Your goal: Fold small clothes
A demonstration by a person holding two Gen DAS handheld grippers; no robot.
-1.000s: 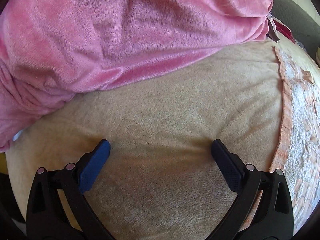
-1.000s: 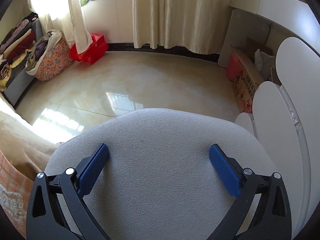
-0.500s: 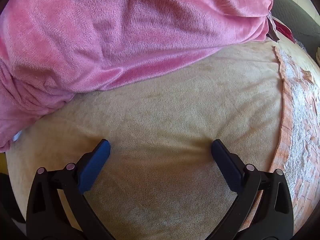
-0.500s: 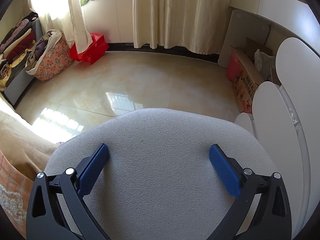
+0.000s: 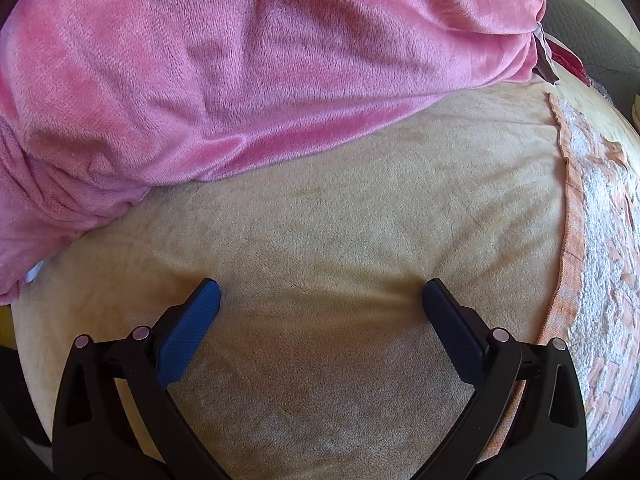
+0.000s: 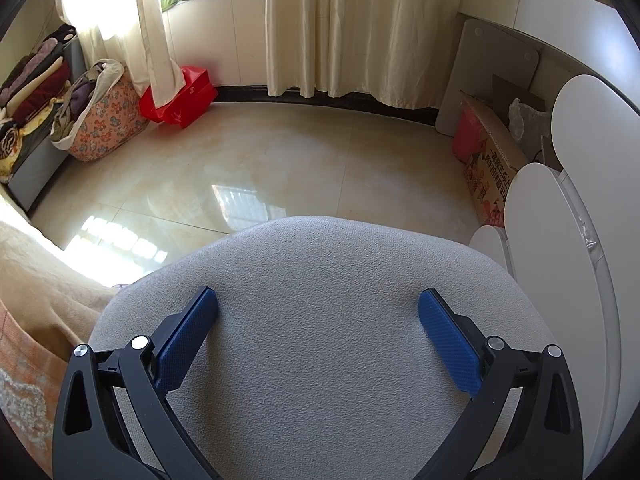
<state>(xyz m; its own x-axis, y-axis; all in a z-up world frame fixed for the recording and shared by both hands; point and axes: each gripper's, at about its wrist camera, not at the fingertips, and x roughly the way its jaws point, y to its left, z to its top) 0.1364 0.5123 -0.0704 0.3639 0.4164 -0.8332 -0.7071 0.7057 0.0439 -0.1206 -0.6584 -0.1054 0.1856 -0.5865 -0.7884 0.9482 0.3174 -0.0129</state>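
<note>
The left gripper (image 5: 320,300) rests low over a tan fleece blanket (image 5: 340,240), its jaws spread wide apart with nothing between them; the blue pads seem to press lightly into the nap, though whether they touch it is hard to say. Beyond it, across the top of the left wrist view, lies the pink fleece garment (image 5: 224,68), bunched in soft rolls, its lower edge lying on the blanket and a small dark tag (image 5: 545,62) hanging at its far right corner. An orange-and-white patterned cloth (image 5: 600,240) borders the blanket on the right.

The right gripper (image 6: 318,312) is well apart from the clothes, over a grey fabric seat cushion (image 6: 320,340), jaws equally wide and empty, facing the tiled floor (image 6: 260,168), the curtains (image 6: 352,28) and a floral laundry bag (image 6: 104,120).

The garment looks light, thick and limp. It should drape and sag, not hold a crease, and plush pile may slide on the blanket. Folding appears not yet begun. A sensible hold would be on the visible lower hem or the tagged corner, pinching a single layer. Deep grabs into the rolls risk catching several layers, or the blanket beneath.
</note>
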